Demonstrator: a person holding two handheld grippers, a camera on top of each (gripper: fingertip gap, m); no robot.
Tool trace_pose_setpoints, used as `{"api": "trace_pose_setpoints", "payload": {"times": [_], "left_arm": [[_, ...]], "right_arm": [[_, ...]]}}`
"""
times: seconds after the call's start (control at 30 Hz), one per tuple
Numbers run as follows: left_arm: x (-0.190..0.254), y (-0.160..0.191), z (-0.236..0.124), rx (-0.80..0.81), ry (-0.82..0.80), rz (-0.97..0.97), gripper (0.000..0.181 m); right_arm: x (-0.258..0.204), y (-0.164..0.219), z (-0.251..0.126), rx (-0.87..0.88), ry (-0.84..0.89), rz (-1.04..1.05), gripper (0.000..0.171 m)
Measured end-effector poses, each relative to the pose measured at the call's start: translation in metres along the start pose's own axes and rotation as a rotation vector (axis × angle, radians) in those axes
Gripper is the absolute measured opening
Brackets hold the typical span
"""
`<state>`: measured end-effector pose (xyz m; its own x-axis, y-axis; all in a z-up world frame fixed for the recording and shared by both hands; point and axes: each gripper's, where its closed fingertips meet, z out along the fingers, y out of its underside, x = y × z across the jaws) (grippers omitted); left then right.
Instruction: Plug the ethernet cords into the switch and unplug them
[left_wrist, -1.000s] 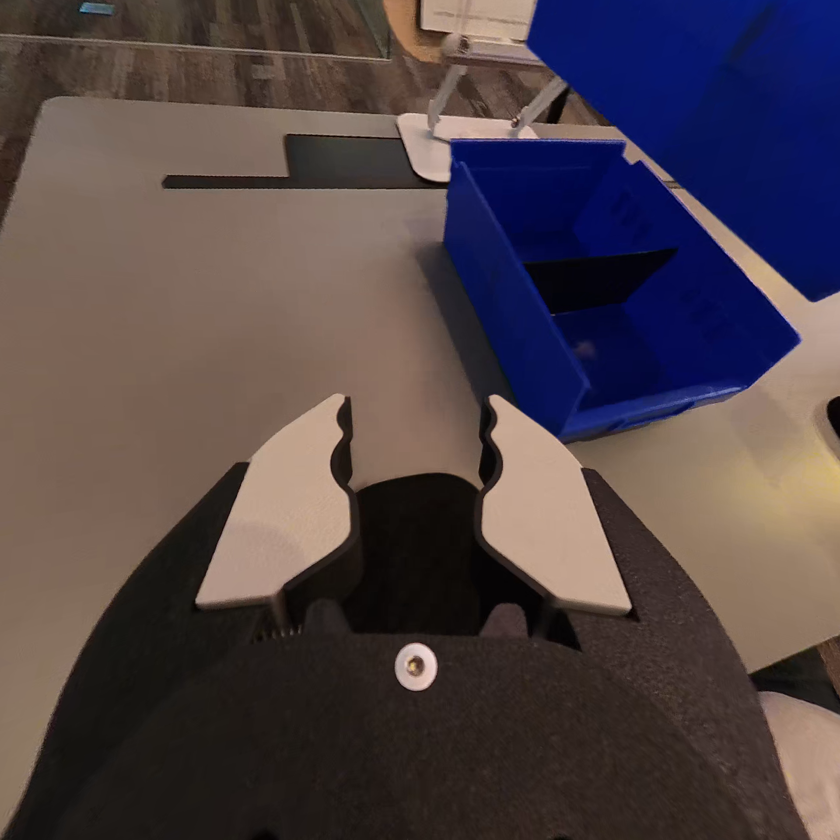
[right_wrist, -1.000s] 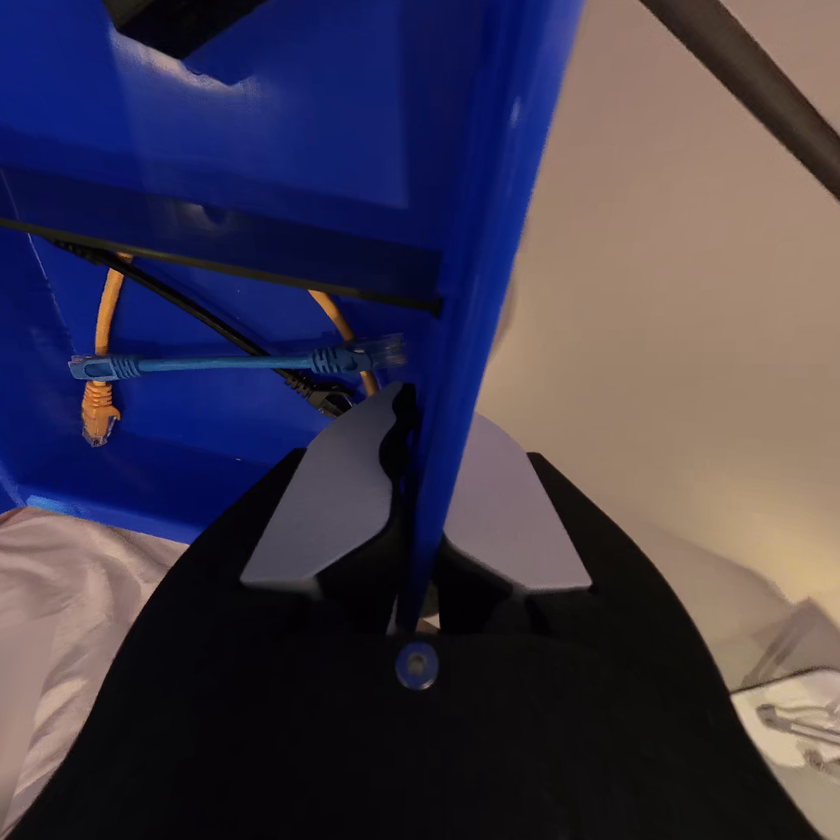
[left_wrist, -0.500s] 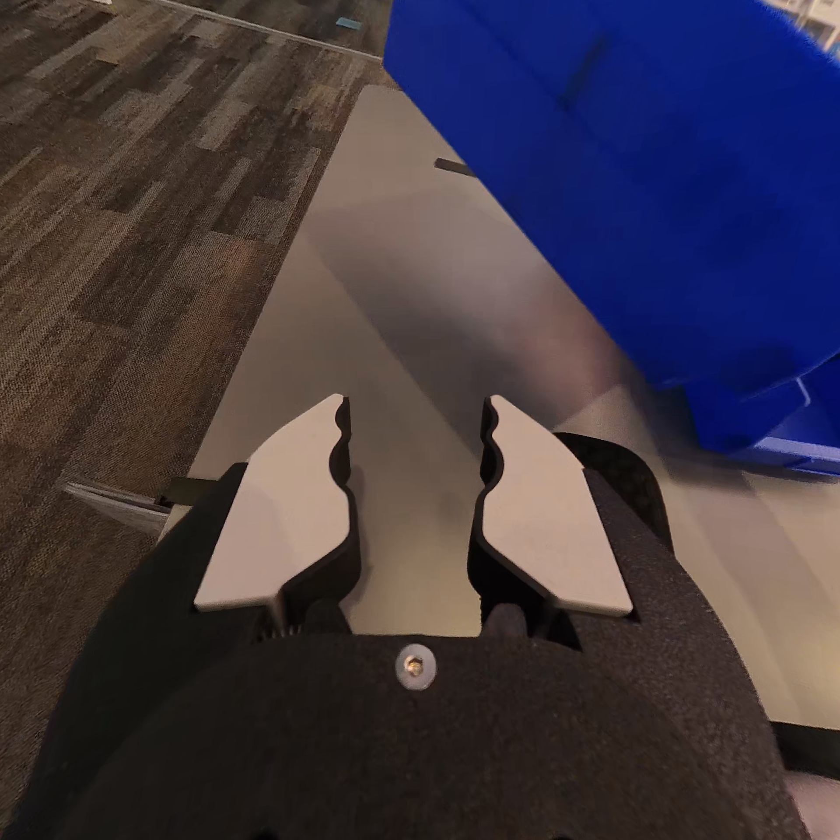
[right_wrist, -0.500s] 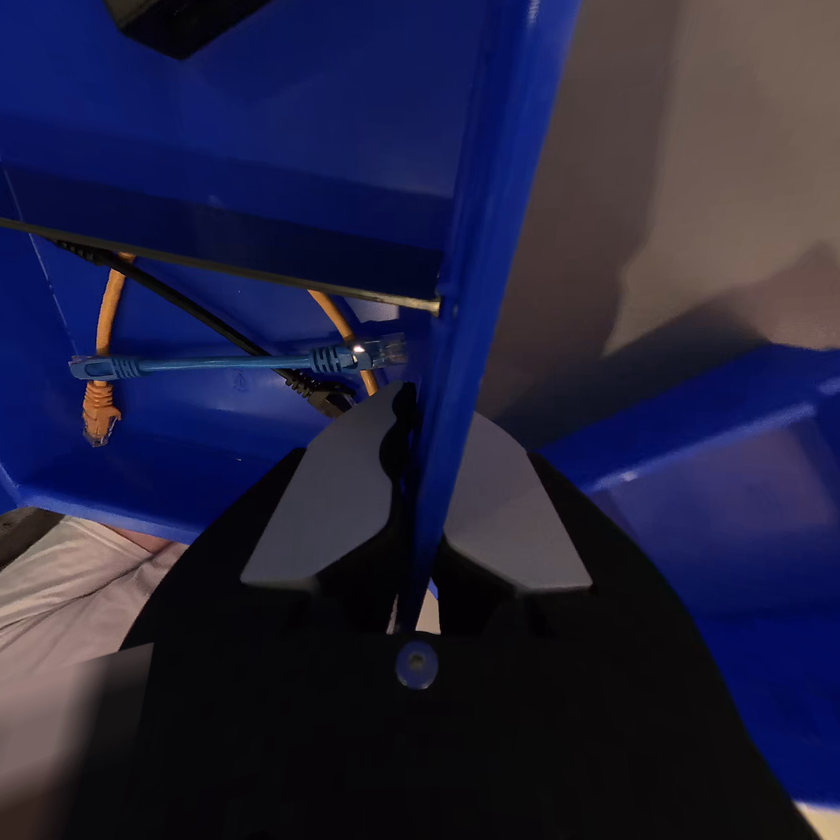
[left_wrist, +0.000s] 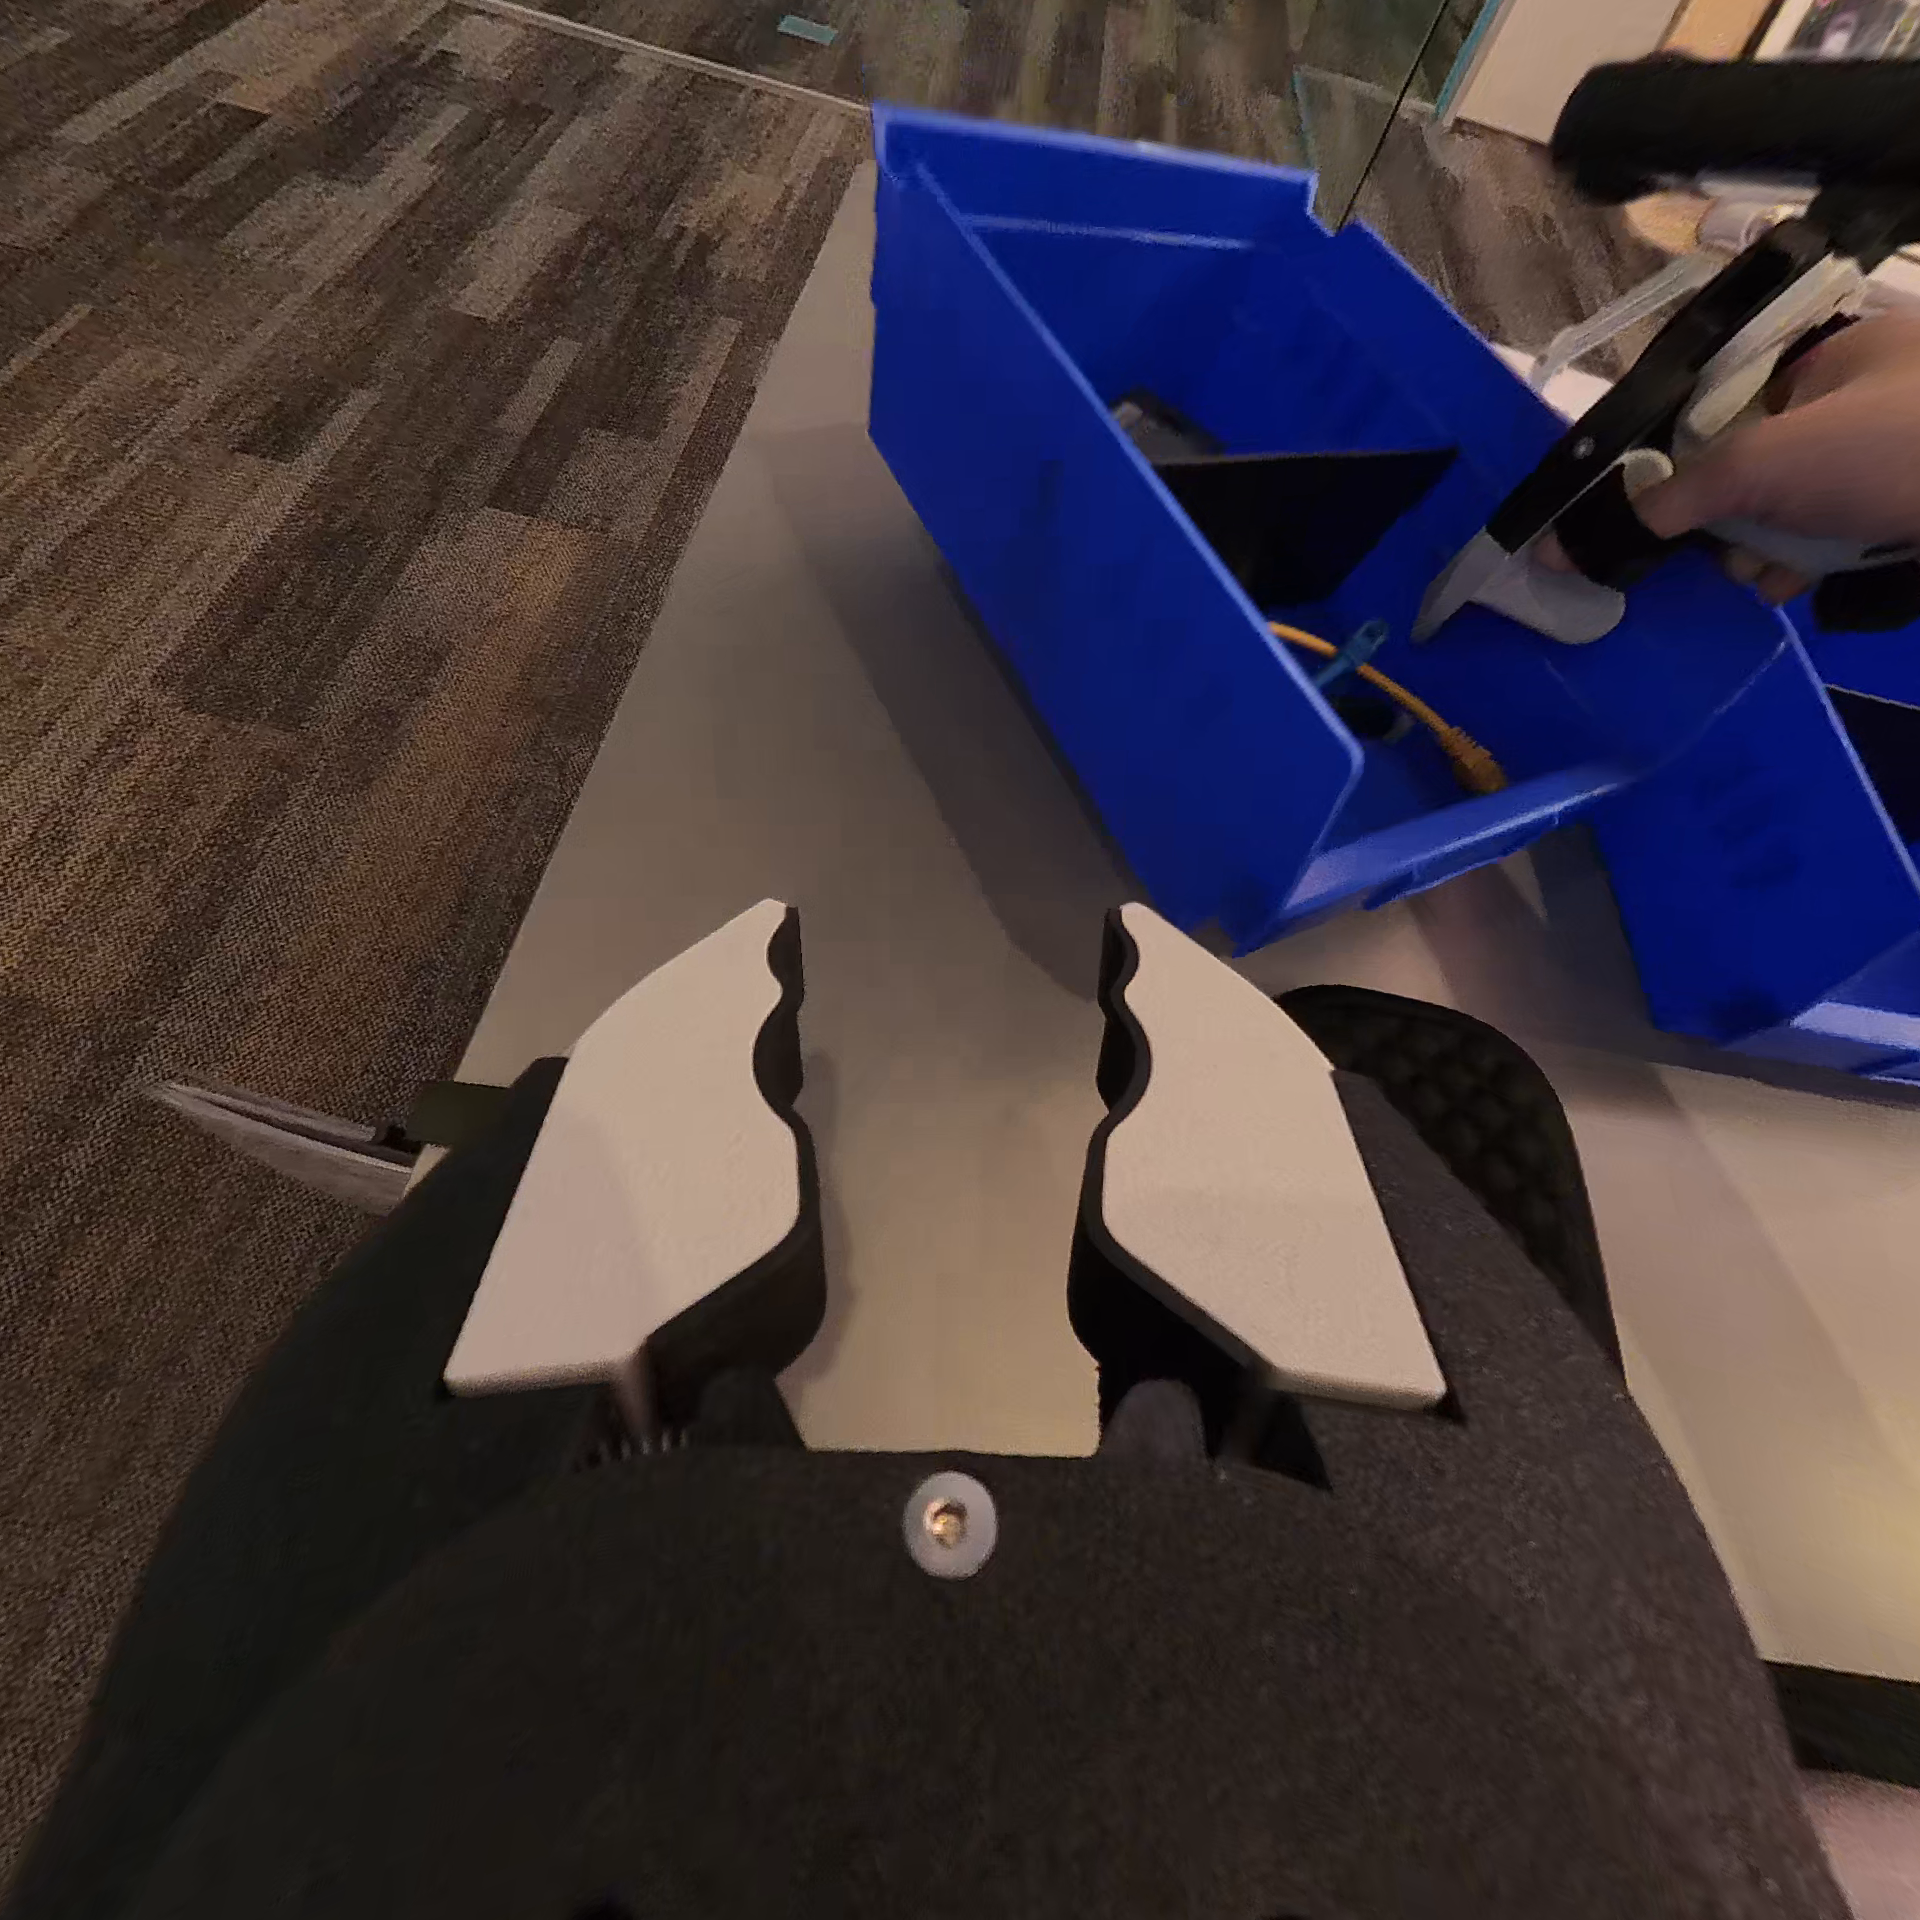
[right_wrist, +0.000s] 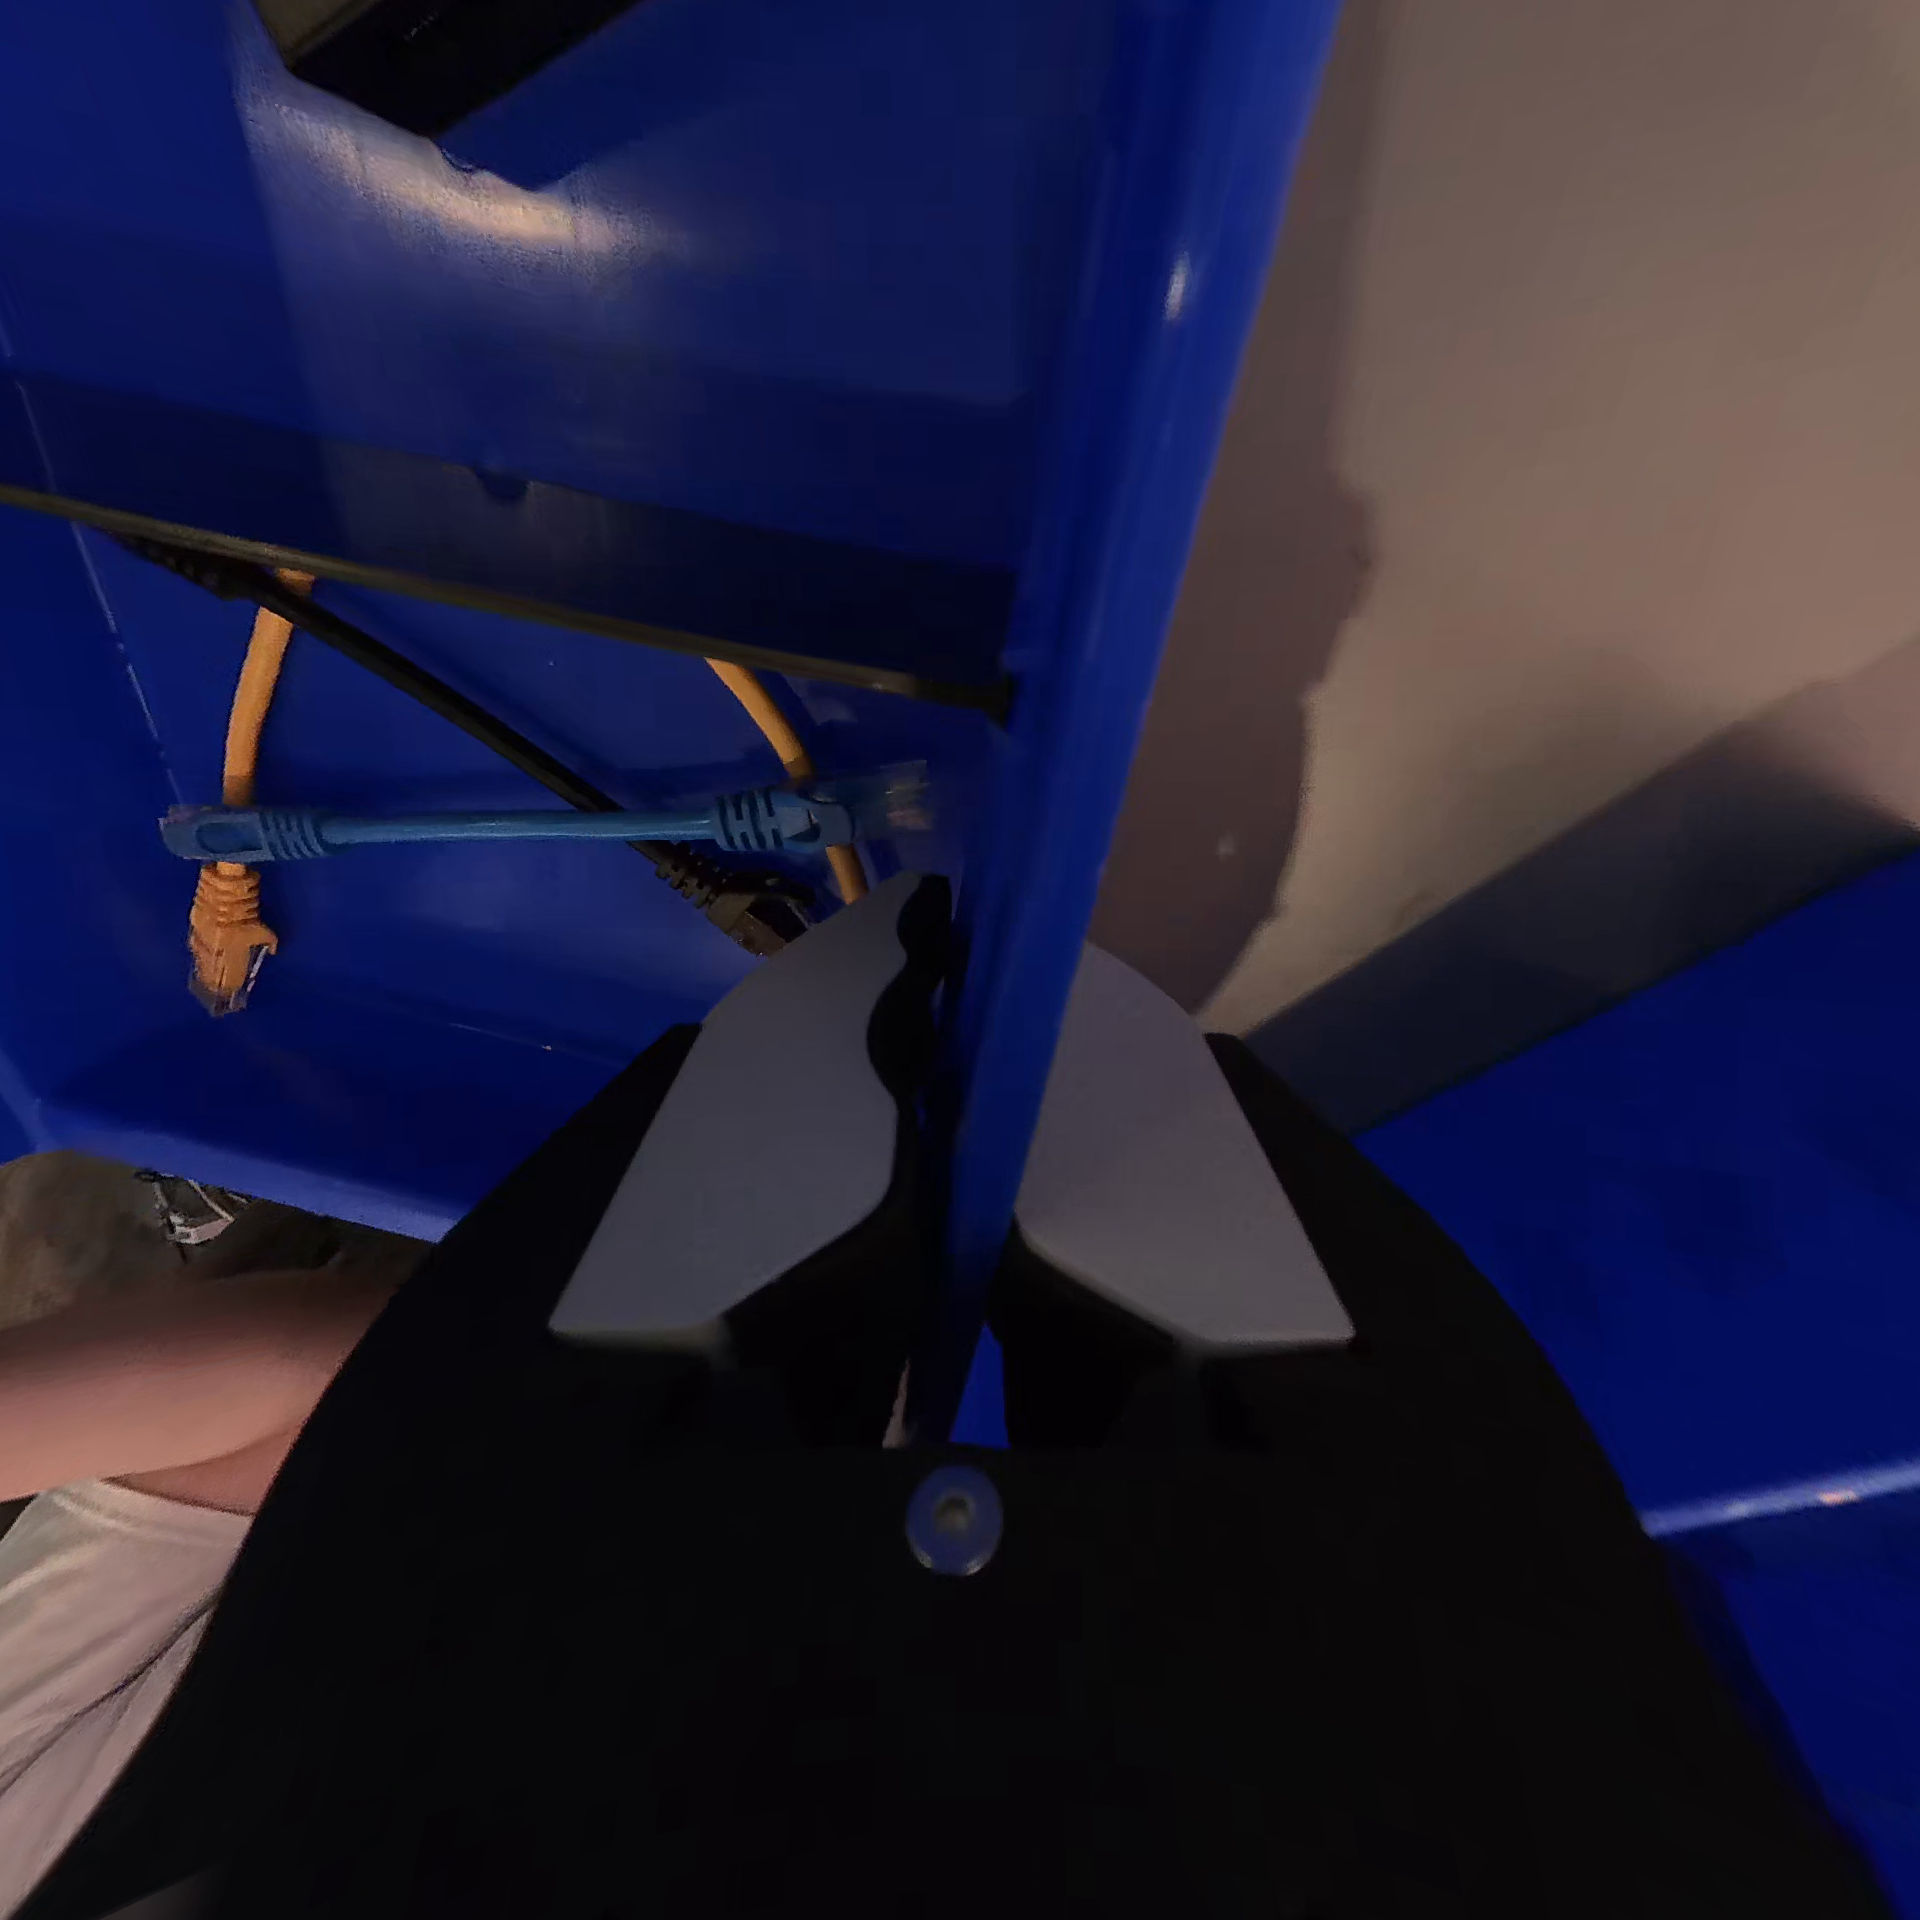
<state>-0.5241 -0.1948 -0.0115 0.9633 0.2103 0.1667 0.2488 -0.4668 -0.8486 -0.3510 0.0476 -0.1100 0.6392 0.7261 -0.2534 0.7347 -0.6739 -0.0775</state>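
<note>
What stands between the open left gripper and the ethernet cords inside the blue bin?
The bin's near side wall does. The left gripper is open over bare table, outside the bin, and the orange cord and blue cord lie beyond that wall. The right gripper is shut on the far wall.

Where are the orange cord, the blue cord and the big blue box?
orange cord (right_wrist: 223, 925): right wrist view, on its plug end.
blue cord (right_wrist: 468, 828): right wrist view, middle of the cord.
blue box (left_wrist: 1091, 582): left wrist view, on its outer side wall.
</note>
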Motion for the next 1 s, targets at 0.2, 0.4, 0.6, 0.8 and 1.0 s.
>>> {"api": "trace_pose_setpoints", "payload": {"times": [0.2, 0.4, 0.6, 0.8, 1.0], "left_arm": [[-0.008, 0.001, 0.003, -0.002, -0.008, -0.022, 0.054], [0.009, -0.004, 0.022, 0.013, 0.030, -0.015, 0.055], [0.036, -0.008, 0.064, -0.018, 0.035, 0.023, 0.067], [0.059, -0.001, 0.107, -0.086, -0.004, 0.070, 0.068], [0.053, 0.022, 0.136, -0.188, -0.104, 0.119, 0.060]], "right_arm": [[0.012, 0.004, 0.020, -0.026, 0.068, 0.012, 0.004], [0.009, 0.002, 0.021, 0.008, 0.088, -0.040, 0.007], [0.005, -0.019, -0.015, 0.259, 0.168, -0.212, 0.032], [-0.006, 0.009, -0.093, 0.604, 0.357, -0.407, 0.069], [0.069, 0.111, -0.132, 0.608, 0.559, -0.356, 0.071]]}}
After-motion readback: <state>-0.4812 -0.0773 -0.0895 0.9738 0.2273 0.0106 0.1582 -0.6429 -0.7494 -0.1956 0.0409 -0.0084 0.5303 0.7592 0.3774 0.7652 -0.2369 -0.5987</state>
